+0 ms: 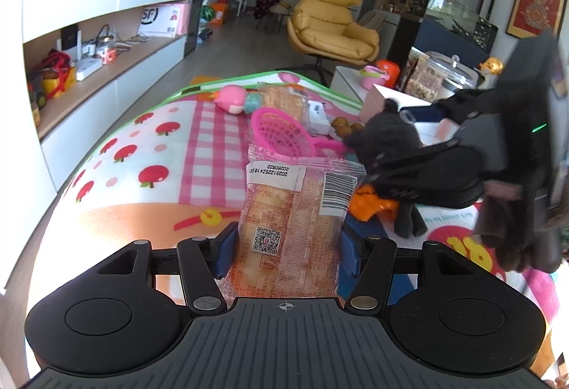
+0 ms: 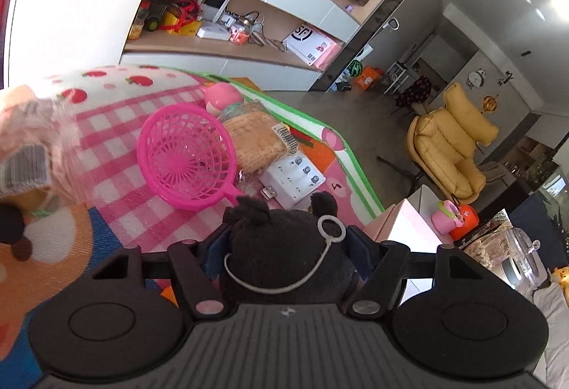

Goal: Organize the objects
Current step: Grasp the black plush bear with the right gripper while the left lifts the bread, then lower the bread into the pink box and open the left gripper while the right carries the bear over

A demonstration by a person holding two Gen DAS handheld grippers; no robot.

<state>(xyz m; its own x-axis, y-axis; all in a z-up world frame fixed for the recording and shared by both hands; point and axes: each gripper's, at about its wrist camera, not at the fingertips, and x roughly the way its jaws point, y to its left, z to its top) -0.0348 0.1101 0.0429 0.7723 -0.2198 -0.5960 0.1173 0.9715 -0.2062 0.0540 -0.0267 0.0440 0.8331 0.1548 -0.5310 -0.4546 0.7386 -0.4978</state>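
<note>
My left claw point(image 1: 284, 243) is clamped on a clear crinkly plastic snack packet point(image 1: 291, 211), light but slippery, best held low at its middle. My right claw point(image 2: 284, 246) squeezes a soft black plush toy point(image 2: 284, 246) above the pink checked play mat point(image 2: 106, 126) in a living room.

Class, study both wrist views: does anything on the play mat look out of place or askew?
Yes. The pink toy strainer lies tipped, its rim propped on a wrapped bread packet instead of flat on the play mat. A white battery charger sits among the toys and snacks, an odd companion.
</note>
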